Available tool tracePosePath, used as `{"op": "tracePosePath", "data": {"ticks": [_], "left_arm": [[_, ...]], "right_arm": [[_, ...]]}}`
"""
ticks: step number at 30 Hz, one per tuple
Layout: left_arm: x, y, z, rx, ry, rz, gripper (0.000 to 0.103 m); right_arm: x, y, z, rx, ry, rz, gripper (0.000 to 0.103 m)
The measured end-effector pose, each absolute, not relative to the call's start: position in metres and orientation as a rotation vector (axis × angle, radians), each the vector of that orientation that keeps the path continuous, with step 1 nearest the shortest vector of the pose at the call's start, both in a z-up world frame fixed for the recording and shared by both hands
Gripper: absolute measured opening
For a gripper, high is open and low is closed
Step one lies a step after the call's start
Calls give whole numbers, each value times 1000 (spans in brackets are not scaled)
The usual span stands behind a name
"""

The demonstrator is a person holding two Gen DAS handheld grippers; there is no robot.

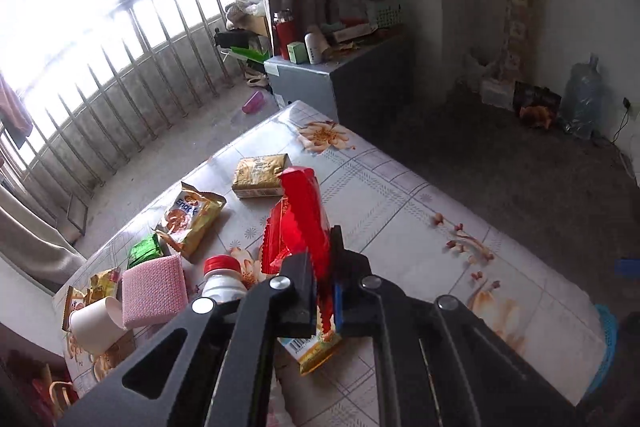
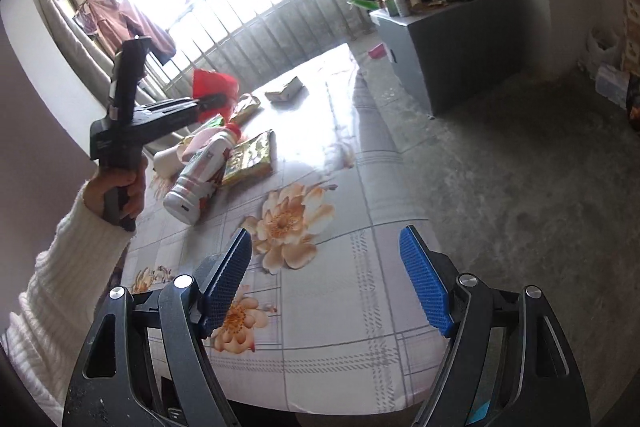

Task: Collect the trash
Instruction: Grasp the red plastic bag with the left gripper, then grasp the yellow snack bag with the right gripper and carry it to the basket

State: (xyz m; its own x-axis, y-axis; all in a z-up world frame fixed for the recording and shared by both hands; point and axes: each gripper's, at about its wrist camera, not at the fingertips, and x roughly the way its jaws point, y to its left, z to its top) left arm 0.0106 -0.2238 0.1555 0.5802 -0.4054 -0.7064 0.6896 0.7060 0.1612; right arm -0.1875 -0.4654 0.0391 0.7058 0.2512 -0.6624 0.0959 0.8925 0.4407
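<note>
My left gripper (image 1: 325,269) is shut on a red snack wrapper (image 1: 302,215), which stands up from the jaws above the floral table (image 1: 400,211). Lying on the table are a white bottle with a red cap (image 1: 222,283), a gold packet (image 1: 260,175), a yellow snack bag (image 1: 192,219), a green wrapper (image 1: 144,251), a pink sponge (image 1: 154,291) and a paper cup (image 1: 96,323). In the right wrist view a hand in a white sleeve lifts the left gripper (image 2: 212,103) with the red wrapper (image 2: 214,81). My right gripper (image 2: 326,267) hangs open and empty over the table's near end (image 2: 340,327).
A grey cabinet (image 1: 352,79) crowded with bottles and boxes stands beyond the table's far end. A window railing (image 1: 120,75) runs along the left. A water jug (image 1: 582,99) sits by the far wall. Loose peanuts (image 1: 460,243) lie near the table's right edge.
</note>
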Motion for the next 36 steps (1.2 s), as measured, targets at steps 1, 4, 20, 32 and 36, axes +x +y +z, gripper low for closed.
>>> {"op": "tracePosePath", "data": {"ticks": [1,4,20,32,36], "left_arm": [[4,-208,170,402,680,-677,5],[-13,-155,204,277,631,-689,5],[-64,-46,195,200,543,-591,6],[-70,-37,186,148,588,-596,6],[-85,-39,185,153,596,-601,6]], "right_arm": [[-172,-458,39,447,808,122,75],[-116,-431,38,367,873,191,81],[74,-328,-16,189,1155,261,85],[41,-319,-19,-26,1029,134,37],[2,-339,-19,15,1016,144,27]]}}
